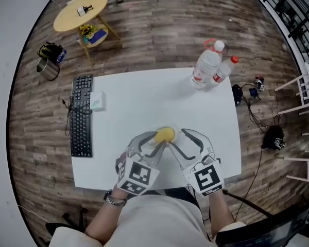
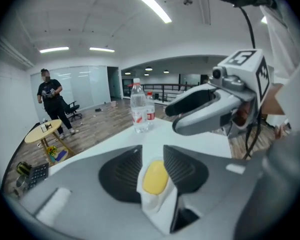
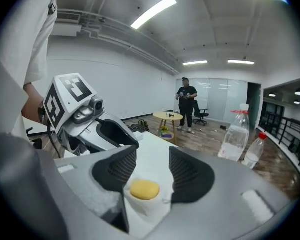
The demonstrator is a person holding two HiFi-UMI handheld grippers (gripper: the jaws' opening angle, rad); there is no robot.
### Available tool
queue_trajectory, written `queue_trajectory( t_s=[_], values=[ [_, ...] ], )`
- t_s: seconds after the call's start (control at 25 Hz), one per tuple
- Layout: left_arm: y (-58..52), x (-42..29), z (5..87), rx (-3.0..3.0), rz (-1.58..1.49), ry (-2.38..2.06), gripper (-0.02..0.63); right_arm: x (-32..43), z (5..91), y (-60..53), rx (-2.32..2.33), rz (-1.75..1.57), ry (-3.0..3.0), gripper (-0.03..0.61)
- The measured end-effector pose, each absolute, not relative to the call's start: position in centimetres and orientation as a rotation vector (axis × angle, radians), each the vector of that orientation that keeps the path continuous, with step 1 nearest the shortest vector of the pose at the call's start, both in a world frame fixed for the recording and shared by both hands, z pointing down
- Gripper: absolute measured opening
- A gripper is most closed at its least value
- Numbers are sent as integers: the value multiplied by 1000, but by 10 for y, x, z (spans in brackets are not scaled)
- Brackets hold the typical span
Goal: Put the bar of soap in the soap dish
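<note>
A yellow bar of soap (image 1: 165, 134) lies in a small white soap dish (image 2: 157, 206) held over the near part of the white table (image 1: 144, 96). My left gripper (image 1: 153, 138) comes at it from the left, and its dark ribbed pads press on the dish's two sides with the soap (image 2: 155, 178) between them. From the right, my right gripper (image 1: 177, 138) also has the dish (image 3: 150, 208) and soap (image 3: 144, 189) between its pads, which stand wider and touch the dish's edges. Each gripper shows in the other's view: right gripper (image 2: 190, 115), left gripper (image 3: 122, 134).
Two clear water bottles (image 1: 206, 66) (image 1: 224, 70) stand at the table's far right corner. A black keyboard (image 1: 81, 115) and a small white box (image 1: 97, 101) lie along the left edge. A round yellow side table (image 1: 80, 12) and a standing person (image 2: 50, 96) are farther off.
</note>
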State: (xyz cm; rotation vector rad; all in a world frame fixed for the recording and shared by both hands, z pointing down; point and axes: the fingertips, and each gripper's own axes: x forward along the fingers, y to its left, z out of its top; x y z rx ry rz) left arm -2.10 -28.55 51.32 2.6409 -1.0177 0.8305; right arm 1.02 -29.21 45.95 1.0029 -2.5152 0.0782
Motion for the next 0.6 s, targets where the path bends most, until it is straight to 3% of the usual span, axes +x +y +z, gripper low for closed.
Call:
queue_trajectory(
  t_s=[0.16, 0.6],
  values=[
    [-280, -14, 486, 2736, 710, -1109, 113, 18, 436, -285, 1057, -106, -2486, 202],
    [-280, 2, 425, 2887, 459, -1222, 66, 24, 398, -283, 1134, -168, -2564, 202]
  ],
)
